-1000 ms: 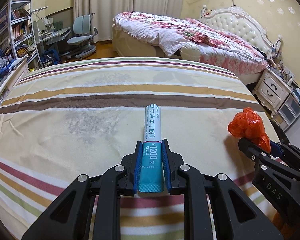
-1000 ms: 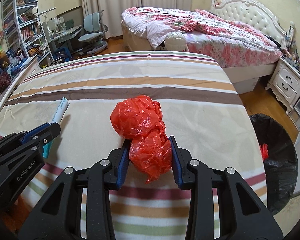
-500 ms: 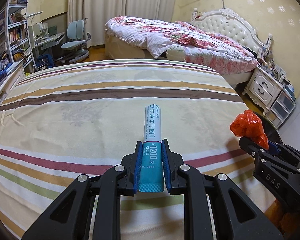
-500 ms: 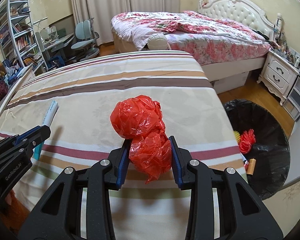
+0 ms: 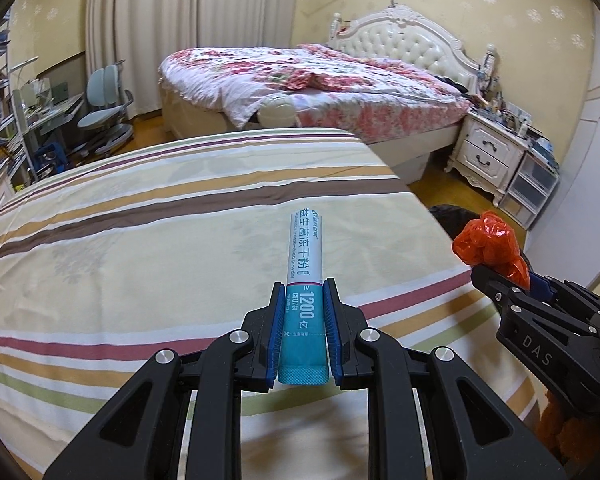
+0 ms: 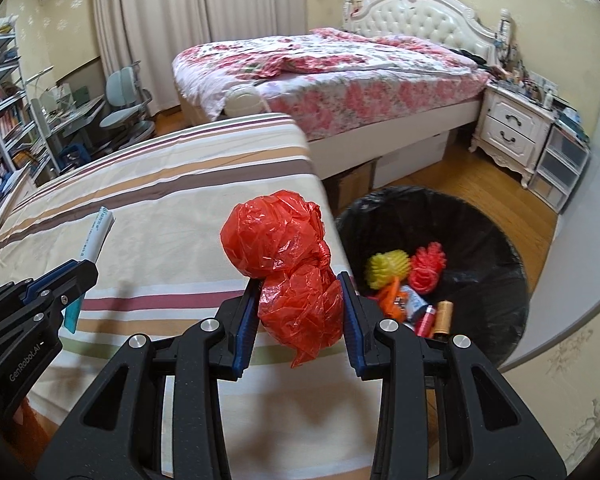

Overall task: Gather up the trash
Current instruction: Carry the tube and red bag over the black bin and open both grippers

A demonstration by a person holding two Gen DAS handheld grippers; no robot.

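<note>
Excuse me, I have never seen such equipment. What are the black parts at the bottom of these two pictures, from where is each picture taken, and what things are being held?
There is no robot here. A person carries one hand-held claw in each hand, and a small wide-angle camera on each claw looks forward along its two fingers. So one picture is the left claw's view and the other is the right claw's view.

The left claw is shut on a white and teal sachet. The right claw is shut on a crumpled red plastic bag. Both are above a striped bedsheet. On the floor beside that bed stands a black-lined trash bin with some rubbish already inside it.
</note>
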